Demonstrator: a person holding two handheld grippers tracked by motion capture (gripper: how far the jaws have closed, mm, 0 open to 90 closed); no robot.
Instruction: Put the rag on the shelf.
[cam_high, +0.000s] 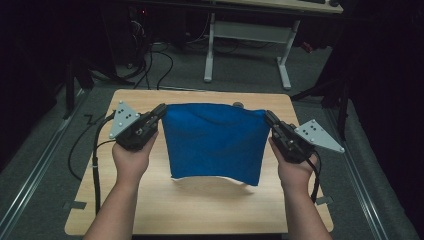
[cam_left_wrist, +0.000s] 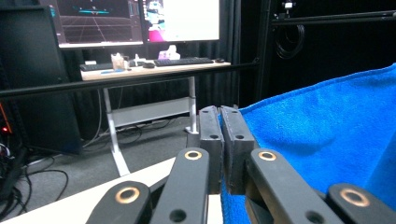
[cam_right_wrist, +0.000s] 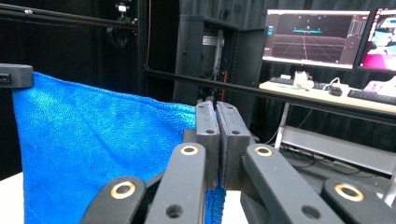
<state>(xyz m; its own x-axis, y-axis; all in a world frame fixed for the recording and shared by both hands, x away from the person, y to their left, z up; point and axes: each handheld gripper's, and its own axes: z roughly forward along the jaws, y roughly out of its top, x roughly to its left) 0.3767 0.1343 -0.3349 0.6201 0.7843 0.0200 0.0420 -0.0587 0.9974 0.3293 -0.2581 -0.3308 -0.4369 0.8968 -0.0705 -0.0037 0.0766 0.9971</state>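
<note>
From above, a blue cloth (cam_high: 214, 142) hangs stretched between the two grippers over the middle of the counter (cam_high: 200, 210), its lower edge lifted and casting a shadow. The left gripper (cam_high: 161, 111), at 9 o'clock of the cloth, is clenched on its upper left corner; the right gripper (cam_high: 269, 118), at 3 o'clock, grasps the upper right corner. The gripper views show the cloth's looped, towel-like weave, and monitors (cam_left_wrist: 140, 21) on a far desk (cam_left_wrist: 154, 69).
</note>
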